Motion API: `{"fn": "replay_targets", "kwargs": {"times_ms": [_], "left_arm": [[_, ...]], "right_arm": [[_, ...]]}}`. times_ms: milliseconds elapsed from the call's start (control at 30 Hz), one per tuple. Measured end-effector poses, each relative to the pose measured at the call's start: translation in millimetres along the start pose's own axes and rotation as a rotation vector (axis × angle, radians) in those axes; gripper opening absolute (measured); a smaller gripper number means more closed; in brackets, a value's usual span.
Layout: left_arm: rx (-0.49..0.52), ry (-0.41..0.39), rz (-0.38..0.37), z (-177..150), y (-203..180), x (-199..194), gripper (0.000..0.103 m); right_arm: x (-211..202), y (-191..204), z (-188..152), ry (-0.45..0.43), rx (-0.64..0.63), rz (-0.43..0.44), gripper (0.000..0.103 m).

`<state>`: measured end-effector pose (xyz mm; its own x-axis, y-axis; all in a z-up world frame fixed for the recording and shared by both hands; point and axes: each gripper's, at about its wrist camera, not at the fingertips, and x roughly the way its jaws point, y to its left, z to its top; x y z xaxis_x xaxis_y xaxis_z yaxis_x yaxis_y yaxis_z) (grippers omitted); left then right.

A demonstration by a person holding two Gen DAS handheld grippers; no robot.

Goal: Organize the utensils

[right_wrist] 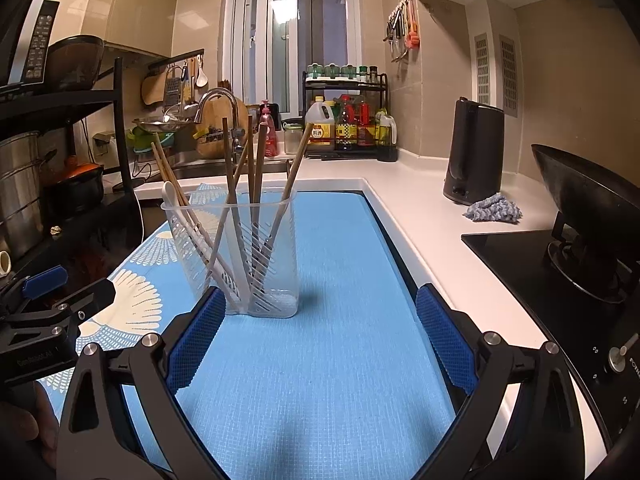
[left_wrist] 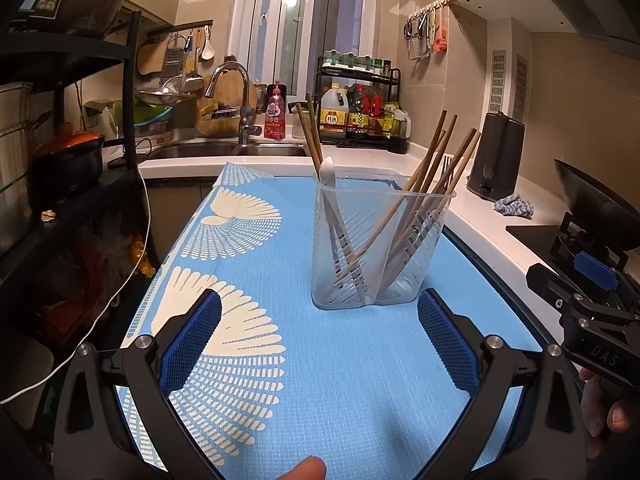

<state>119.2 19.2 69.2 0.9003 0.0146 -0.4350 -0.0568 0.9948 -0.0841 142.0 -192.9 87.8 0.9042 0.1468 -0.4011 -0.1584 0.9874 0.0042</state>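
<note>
A clear plastic utensil holder (left_wrist: 380, 240) stands upright on the blue patterned mat (left_wrist: 280, 360). It holds several wooden chopsticks (left_wrist: 436, 168) and a white spoon (left_wrist: 328, 172). My left gripper (left_wrist: 320, 340) is open and empty, a short way in front of the holder. In the right wrist view the holder (right_wrist: 240, 248) stands just ahead of the left finger, with the chopsticks (right_wrist: 256, 160) and spoon (right_wrist: 170, 194) in it. My right gripper (right_wrist: 320, 340) is open and empty above the mat (right_wrist: 340, 360).
A sink with faucet (left_wrist: 232, 80) lies behind the mat. A rack of sauce bottles (left_wrist: 360, 112) stands at the back. A dark kettle (right_wrist: 474, 152) and a grey cloth (right_wrist: 494, 208) sit on the white counter to the right. A wok (right_wrist: 592, 208) sits on the stove.
</note>
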Motion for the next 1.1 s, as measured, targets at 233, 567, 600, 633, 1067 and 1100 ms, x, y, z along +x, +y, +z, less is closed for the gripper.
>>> {"fn": "replay_targets", "kwargs": {"times_ms": [233,567,600,633,1067,1100], "left_arm": [[-0.004,0.000,0.003,-0.7,0.6,-0.8,0.096],[-0.006,0.004,0.002,-0.8,2.3,0.4,0.096],[-0.006,0.005,0.002,-0.5,2.9,0.7,0.096],[-0.008,0.006,0.001,-0.3,3.1,0.8,0.096],[-0.005,0.010,0.005,-0.2,2.0,2.1,0.096],[-0.004,0.009,0.004,0.1,2.2,2.4,0.096]], "right_arm": [[-0.2,1.0,-0.8,-0.003,-0.003,0.000,0.094],[0.8,0.8,-1.7,-0.003,-0.001,-0.002,0.094],[1.0,0.8,-2.1,-0.003,0.000,-0.003,0.094],[1.0,0.8,-2.2,-0.002,0.000,-0.002,0.094],[0.9,0.3,-3.1,-0.001,0.000,-0.002,0.095],[0.9,0.4,-3.2,-0.002,-0.001,-0.003,0.094]]}}
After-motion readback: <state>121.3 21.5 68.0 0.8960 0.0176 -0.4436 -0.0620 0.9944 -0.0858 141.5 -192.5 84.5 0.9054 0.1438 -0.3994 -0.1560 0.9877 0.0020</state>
